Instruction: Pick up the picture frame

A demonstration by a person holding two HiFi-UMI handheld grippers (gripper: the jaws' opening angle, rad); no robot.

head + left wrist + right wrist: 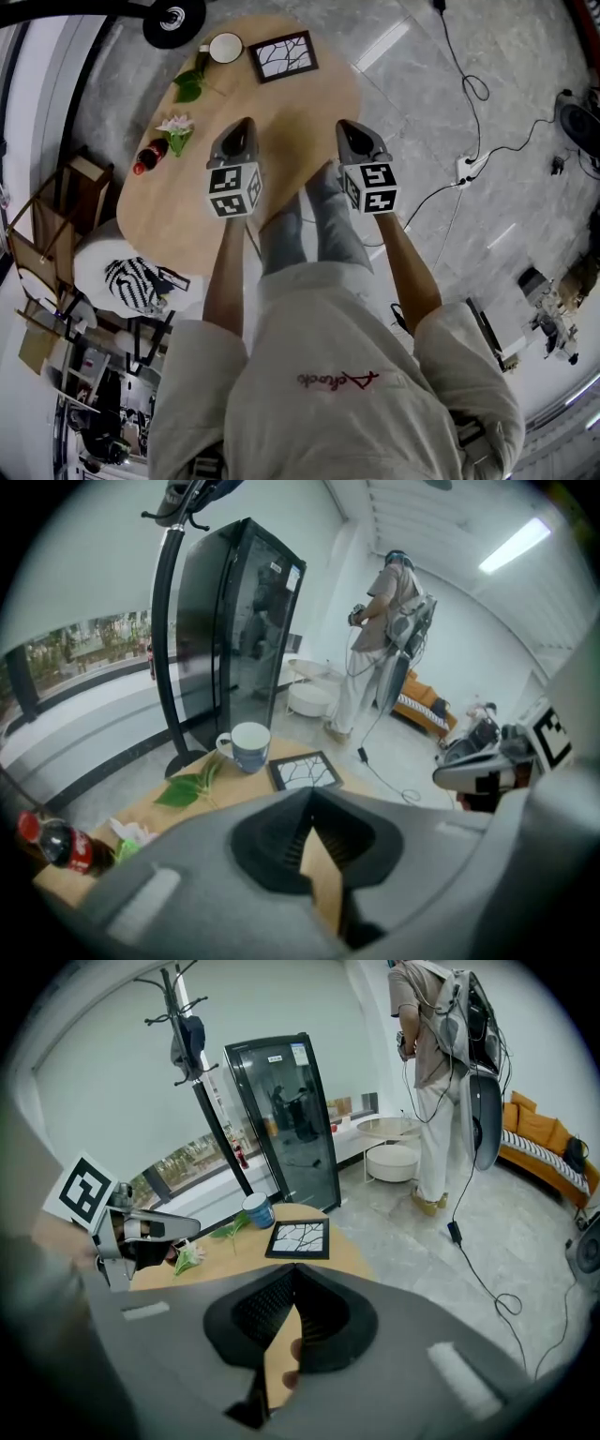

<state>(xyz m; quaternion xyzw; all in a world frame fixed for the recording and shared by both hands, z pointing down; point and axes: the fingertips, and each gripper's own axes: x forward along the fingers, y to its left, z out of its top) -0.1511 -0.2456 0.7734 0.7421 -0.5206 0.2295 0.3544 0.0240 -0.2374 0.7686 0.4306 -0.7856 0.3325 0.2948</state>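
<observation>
Holding the left gripper (244,125) and the right gripper (346,126) side by side over the near half of a rounded wooden table (309,98). Both angled downward, each with jaws pressed together and nothing between them. Ahead of both tips, only bare tabletop up to the picture frame (282,55), lying flat near the far edge, black border around a white crackle pattern. Just beside its left side, a white mug (225,47). Nearer and further left, a green leafy sprig (190,84), then a small pale flower (176,127) and a cola bottle (150,156) by the table's left edge. Past that edge, a white seat with a striped cushion (133,281). On the grey floor to the right, a black cable (473,89) and a power strip (466,169). Beyond the table, a black glass-door cabinet (234,630), a coat stand (169,621) and another person (384,621) standing.
</observation>
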